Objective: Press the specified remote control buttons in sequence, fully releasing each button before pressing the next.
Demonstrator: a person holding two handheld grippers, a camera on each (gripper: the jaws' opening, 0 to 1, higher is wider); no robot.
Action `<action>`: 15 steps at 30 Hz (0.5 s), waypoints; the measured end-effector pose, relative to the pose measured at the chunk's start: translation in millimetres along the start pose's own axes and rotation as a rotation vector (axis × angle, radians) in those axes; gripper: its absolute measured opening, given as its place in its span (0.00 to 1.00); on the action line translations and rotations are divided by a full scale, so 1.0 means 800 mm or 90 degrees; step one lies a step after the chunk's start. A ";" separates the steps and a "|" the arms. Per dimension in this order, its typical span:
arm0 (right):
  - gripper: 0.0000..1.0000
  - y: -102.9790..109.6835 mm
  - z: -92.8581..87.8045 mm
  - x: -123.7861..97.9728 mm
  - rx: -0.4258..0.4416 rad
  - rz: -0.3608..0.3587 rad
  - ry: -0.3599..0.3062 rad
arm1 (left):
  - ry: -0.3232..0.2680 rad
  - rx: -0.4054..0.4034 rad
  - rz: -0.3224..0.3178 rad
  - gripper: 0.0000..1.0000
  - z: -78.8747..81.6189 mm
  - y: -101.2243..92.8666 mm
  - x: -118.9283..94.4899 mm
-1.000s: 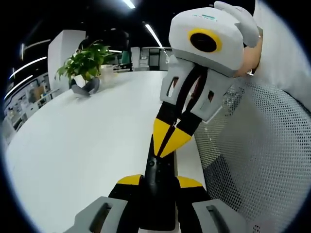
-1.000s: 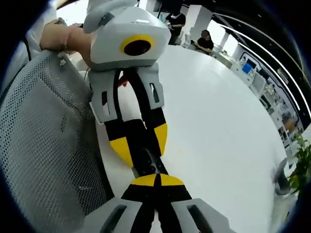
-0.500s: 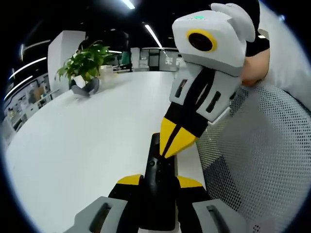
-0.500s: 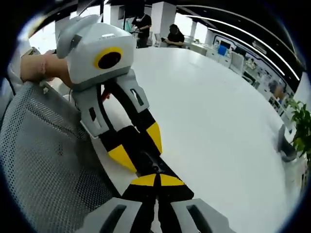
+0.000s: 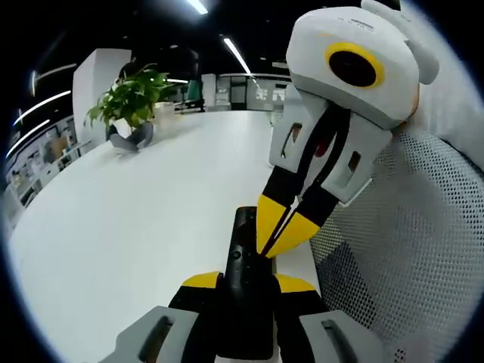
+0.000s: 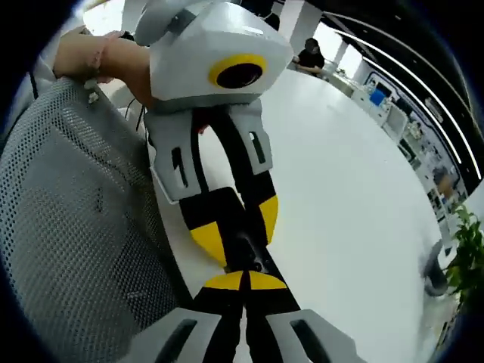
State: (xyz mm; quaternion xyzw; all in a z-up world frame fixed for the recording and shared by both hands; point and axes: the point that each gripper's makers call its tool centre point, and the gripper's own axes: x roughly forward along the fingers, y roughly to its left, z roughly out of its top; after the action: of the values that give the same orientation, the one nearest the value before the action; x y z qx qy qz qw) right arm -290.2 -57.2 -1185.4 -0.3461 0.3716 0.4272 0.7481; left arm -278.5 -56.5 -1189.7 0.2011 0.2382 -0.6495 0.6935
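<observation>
Here, remote control clamped between the left gripper jaws.
The right gripper, jaws pinched together, sets its yellow tips on the remote's top face, just ahead of the left jaws.

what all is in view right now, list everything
remote control: one, black, held between the left tool's jaws over the table edge
table: one, white, large
potted plant: one, green leaves, grey pot, far side of table
mesh chair back: one, white-grey, beside the table edge
seated person: one, dark top, far end of the table
left tool: one, white, black and yellow, shut on the remote
right tool: one, same colours, jaws shut, tip at the remote's buttons
hand: one, holding the left tool
</observation>
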 end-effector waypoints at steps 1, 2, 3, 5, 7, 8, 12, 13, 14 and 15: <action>0.00 0.001 0.000 0.000 -0.007 0.000 0.002 | 0.000 0.000 0.000 0.26 0.000 0.000 0.000; 0.00 0.001 -0.001 0.000 -0.048 0.002 0.010 | 0.000 0.000 0.000 0.26 0.000 0.000 0.000; 0.00 0.001 -0.001 0.000 -0.063 0.003 0.014 | -0.001 -0.002 0.002 0.26 0.000 0.000 0.000; 0.00 0.002 -0.001 0.001 -0.082 0.004 0.022 | 0.001 -0.004 0.005 0.26 0.000 0.000 0.000; 0.00 0.002 -0.001 0.001 -0.075 0.002 0.023 | 0.001 -0.004 0.005 0.26 0.000 0.000 0.000; 0.00 0.002 -0.001 0.001 -0.077 -0.001 0.023 | 0.000 -0.005 0.005 0.26 0.000 0.000 0.000; 0.00 0.001 -0.001 0.001 -0.093 -0.009 0.023 | -0.003 -0.005 0.005 0.26 0.000 0.000 0.000; 0.00 0.001 -0.001 0.001 -0.095 -0.009 0.021 | -0.004 -0.006 0.006 0.26 0.000 0.000 0.000; 0.00 0.000 -0.001 0.001 -0.092 -0.008 0.018 | -0.004 -0.006 0.006 0.26 0.000 0.000 0.000; 0.00 -0.001 -0.001 0.001 -0.077 -0.007 0.009 | -0.003 -0.005 0.006 0.26 0.000 0.000 0.000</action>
State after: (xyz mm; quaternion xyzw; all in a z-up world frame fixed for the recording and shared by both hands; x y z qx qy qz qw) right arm -289.8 -58.0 -1186.1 -0.3957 0.3485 0.4420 0.7257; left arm -278.5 -56.1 -1189.9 0.1980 0.2385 -0.6455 0.6980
